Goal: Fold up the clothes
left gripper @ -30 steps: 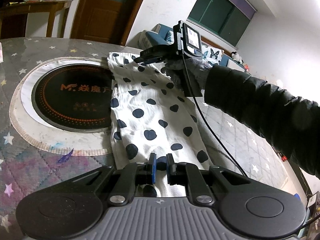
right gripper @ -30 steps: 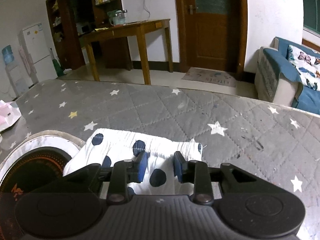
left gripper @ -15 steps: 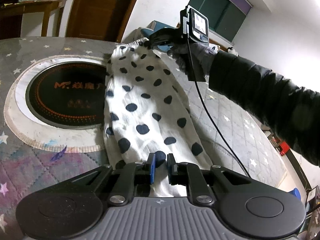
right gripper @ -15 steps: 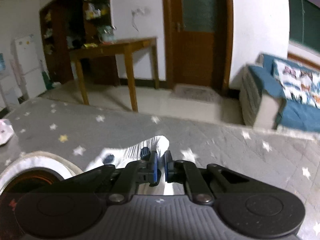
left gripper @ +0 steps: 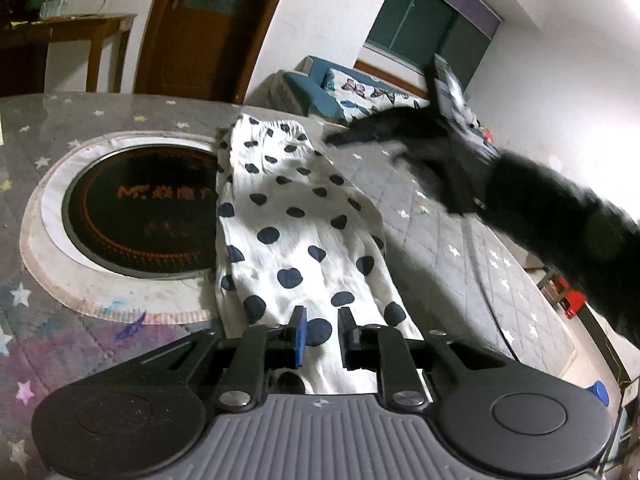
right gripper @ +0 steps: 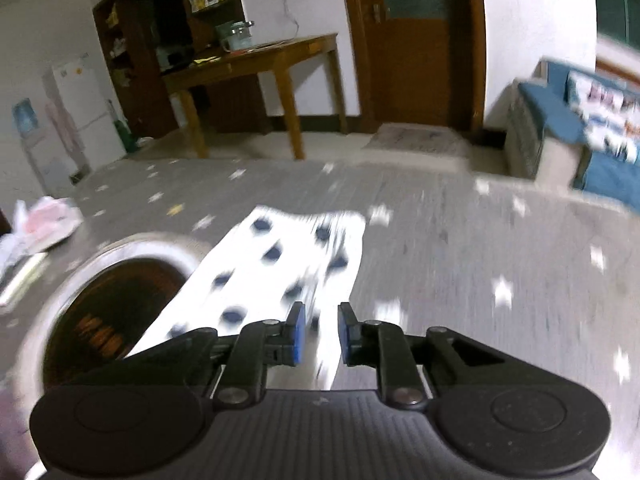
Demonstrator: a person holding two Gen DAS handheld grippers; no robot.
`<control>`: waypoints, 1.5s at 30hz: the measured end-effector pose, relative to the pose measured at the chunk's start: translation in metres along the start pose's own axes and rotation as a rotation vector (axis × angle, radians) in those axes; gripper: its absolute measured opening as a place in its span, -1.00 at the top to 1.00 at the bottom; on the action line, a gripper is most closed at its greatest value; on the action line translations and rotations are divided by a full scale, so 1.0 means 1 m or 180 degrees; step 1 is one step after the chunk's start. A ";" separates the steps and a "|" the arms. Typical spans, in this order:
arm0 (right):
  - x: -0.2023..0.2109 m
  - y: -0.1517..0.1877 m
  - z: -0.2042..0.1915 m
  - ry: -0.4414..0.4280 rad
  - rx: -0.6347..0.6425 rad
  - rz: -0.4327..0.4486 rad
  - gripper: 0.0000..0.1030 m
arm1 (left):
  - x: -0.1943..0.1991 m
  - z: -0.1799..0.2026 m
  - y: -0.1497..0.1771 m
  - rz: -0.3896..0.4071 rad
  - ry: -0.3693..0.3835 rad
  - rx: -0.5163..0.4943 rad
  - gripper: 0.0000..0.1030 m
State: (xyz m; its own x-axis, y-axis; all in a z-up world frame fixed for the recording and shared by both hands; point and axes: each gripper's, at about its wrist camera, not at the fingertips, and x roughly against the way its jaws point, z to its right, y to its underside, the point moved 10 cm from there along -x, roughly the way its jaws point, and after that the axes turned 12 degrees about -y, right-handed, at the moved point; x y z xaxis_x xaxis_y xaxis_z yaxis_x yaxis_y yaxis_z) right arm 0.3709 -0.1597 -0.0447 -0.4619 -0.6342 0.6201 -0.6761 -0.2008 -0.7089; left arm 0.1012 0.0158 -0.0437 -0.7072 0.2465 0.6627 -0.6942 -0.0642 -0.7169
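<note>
Polka-dot cloth (left gripper: 296,216), white with dark spots, lies as a long narrow strip on the grey star-quilted cover (left gripper: 460,264) of the table, its left edge lapping over the rim of the round black cooktop (left gripper: 140,216) set into the surface. Already lengthwise-narrow and flat, it reads as a garment folded in on itself at least along its long sides, with the far end lying a little rumpled.

Left gripper (left gripper: 320,330) sits low at the near end of the strip, its blue-padded fingers parted with a dot of the fabric showing between them; the gap looks too wide to be pinching anything, so it seems placed to steady or take that end rather than holding it.

Right gripper (right gripper: 320,332) hangs above the strip's right-hand edge, fingers likewise apart with nothing between them. In the left wrist view it shows only as a dark blur with a black sleeve (left gripper: 560,220) off to the right of the cloth, so its exact height above the table is hard to judge.
</note>
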 end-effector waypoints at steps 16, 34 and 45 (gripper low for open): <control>0.047 0.099 -0.032 -0.0724 -0.0327 -0.0014 0.54 | -0.011 0.005 -0.002 -0.0009 -0.0295 -0.0073 0.64; 0.071 0.089 -0.041 -0.0133 0.0297 0.0129 0.69 | -0.017 0.000 0.019 -0.0198 -0.0482 -0.0374 0.65; 0.014 0.065 -0.041 -0.0118 0.0241 -0.0018 0.68 | -0.023 -0.001 0.026 -0.0244 -0.0392 -0.0282 0.64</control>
State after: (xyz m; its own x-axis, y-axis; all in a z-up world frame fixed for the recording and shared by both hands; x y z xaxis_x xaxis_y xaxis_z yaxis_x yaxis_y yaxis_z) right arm 0.2964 -0.1511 -0.0681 -0.4357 -0.6599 0.6122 -0.6326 -0.2594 -0.7298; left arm 0.1002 0.0093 -0.0778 -0.6675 0.1269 0.7337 -0.7360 0.0371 -0.6760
